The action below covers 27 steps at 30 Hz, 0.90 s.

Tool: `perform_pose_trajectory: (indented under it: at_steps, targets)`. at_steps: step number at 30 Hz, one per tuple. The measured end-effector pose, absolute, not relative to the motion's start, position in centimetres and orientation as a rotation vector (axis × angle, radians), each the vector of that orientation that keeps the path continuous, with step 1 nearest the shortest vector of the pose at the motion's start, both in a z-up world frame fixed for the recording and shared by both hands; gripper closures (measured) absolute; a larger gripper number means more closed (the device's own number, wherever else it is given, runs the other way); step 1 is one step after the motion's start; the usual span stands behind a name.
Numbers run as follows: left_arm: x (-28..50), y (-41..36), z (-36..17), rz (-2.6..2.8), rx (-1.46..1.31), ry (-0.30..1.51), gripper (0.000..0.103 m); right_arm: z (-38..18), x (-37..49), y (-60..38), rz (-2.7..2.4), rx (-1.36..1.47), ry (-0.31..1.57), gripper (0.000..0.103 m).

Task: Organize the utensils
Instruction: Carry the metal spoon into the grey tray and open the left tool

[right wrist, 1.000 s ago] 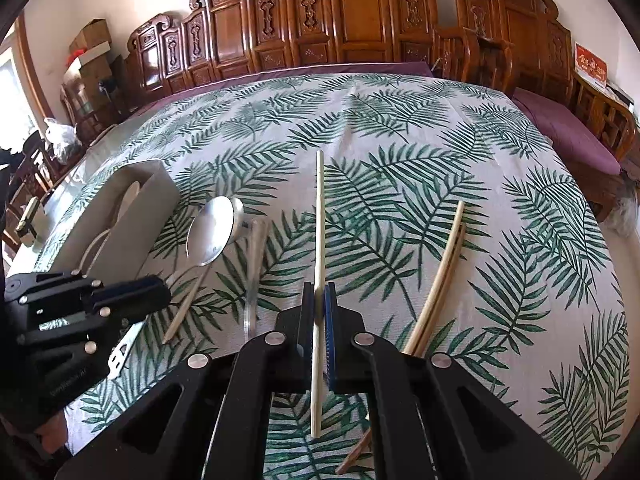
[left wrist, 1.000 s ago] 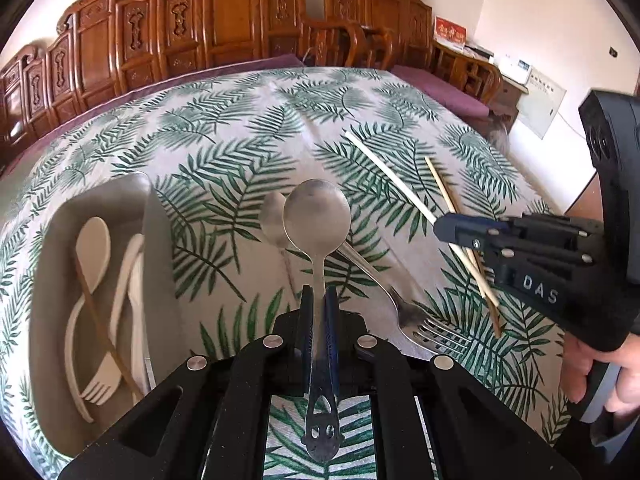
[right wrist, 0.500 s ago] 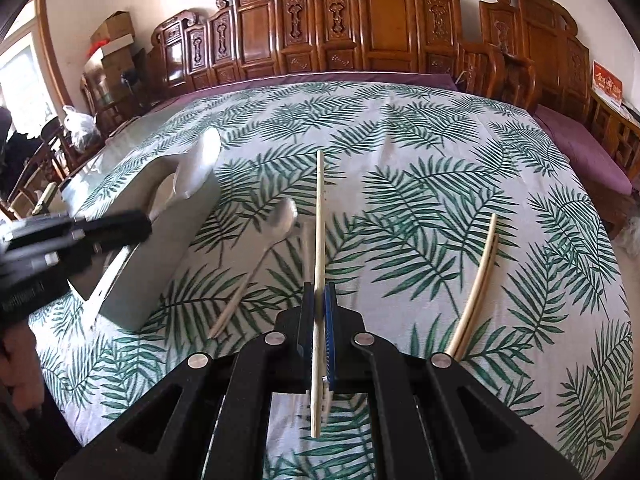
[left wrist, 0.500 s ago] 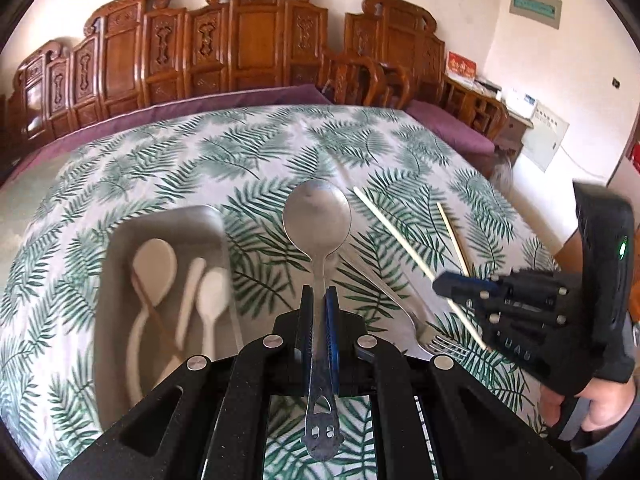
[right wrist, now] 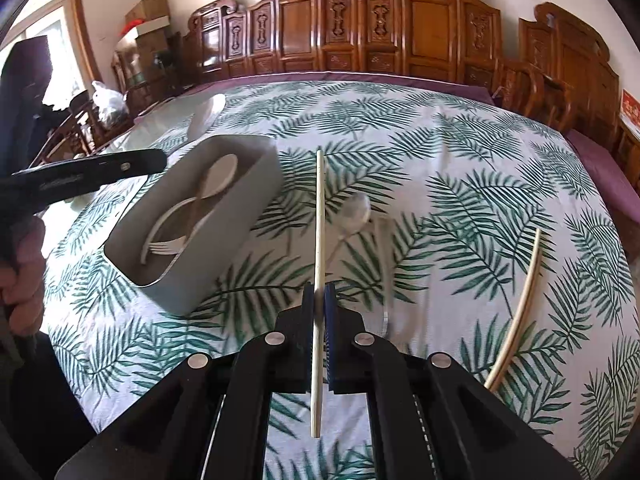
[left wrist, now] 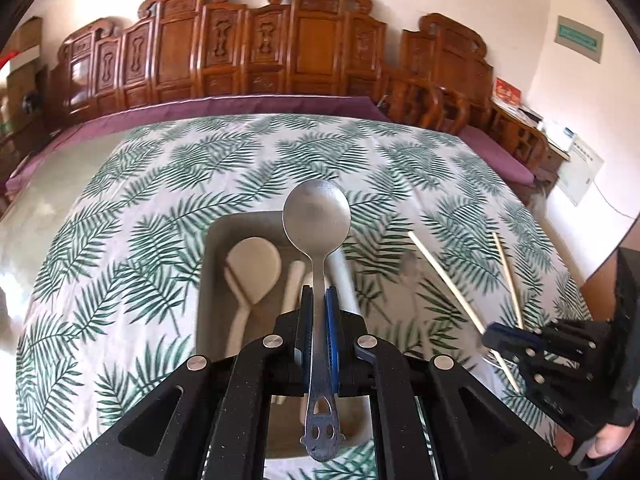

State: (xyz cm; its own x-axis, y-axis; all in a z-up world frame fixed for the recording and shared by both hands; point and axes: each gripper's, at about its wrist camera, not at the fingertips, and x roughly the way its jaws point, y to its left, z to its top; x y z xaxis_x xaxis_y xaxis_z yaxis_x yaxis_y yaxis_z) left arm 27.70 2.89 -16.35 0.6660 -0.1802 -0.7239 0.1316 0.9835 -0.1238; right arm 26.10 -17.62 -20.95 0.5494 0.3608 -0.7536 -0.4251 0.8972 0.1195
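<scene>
A worktop draped in a white cloth with green palm-leaf print stands before a row of carved dark-wood chair backs, with cream walls behind and a purple cloth edge showing under the print.

The left hand-held gripper is clamped on the handle of a round-bowled stainless-steel spoon, bowl pointing forward over the grey rectangular utensil tray. Inside the tray lie cream plastic spoons and a cream plastic fork. The right hand-held gripper is closed on a pale wooden chopstick, held above the cloth just right of the tray. A second pale chopstick lies on the cloth well to the right, and a translucent plastic spoon, somewhat blurred, rests between them.

A second ago the steel spoon hung over bare cloth with the tray off to its left; now it sits above the tray. The right gripper's chopstick has risen.
</scene>
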Motion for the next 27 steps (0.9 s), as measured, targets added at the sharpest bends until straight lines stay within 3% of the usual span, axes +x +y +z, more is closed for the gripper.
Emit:
perform_pose_trajectory:
  at_steps: [16,27]
  targets:
    - [30.4,4.3,-21.4,-0.101,-0.054,0.948,0.098,-20.4,25.3,-16.8,0.494,-0.092,0.860,0.097]
    - [30.6,3.8,-21.5,-0.102,-0.043,0.967,0.097,-20.3,25.3,-17.0,0.491,-0.087,0.860,0.097]
